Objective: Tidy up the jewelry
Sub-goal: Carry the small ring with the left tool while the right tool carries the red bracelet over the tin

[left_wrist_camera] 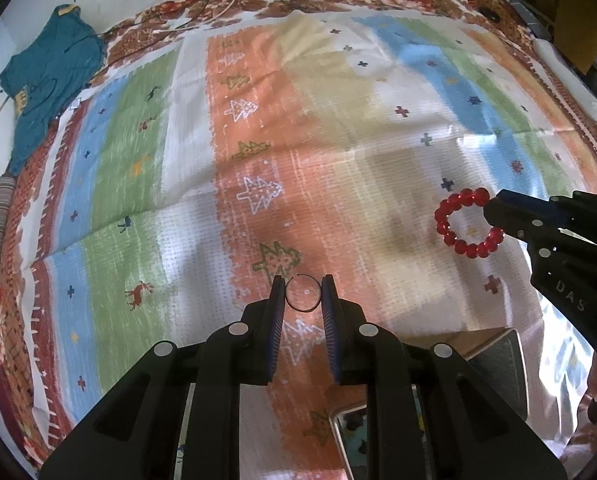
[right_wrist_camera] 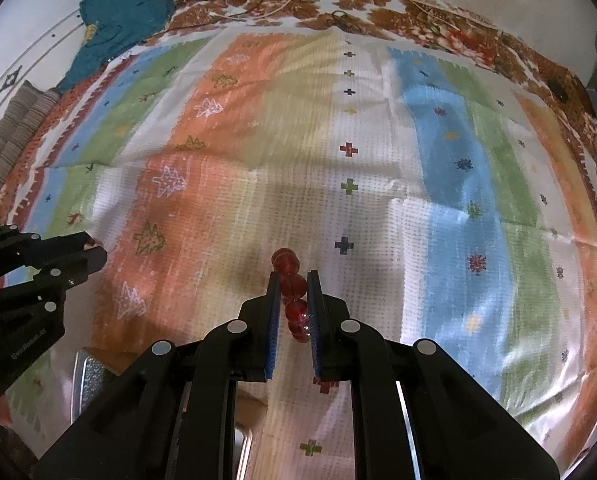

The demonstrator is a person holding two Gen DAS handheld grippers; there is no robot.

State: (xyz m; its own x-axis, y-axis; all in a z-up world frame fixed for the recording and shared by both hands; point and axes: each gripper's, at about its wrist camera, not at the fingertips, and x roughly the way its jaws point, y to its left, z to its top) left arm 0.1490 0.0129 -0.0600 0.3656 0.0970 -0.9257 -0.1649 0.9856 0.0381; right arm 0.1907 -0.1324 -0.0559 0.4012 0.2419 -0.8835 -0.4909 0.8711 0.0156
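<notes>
My left gripper (left_wrist_camera: 303, 294) is shut on a thin dark metal ring (left_wrist_camera: 303, 277), a bangle held upright between the blue pads above the patterned cloth. My right gripper (right_wrist_camera: 293, 286) is shut on a red bead bracelet (right_wrist_camera: 292, 285), seen edge-on between its pads. In the left wrist view the bracelet (left_wrist_camera: 450, 216) shows as a full ring of red beads at the right, held by the right gripper (left_wrist_camera: 492, 210) above the cloth. In the right wrist view the left gripper (right_wrist_camera: 94, 252) shows at the left edge.
A striped, patterned cloth (left_wrist_camera: 338, 140) covers the surface. A jewelry box with a mirrored lid (left_wrist_camera: 348, 436) sits at the near edge below the grippers; it also shows in the right wrist view (right_wrist_camera: 94, 376). A teal garment (left_wrist_camera: 46, 80) lies far left. Cables (left_wrist_camera: 218, 0) run along the far edge.
</notes>
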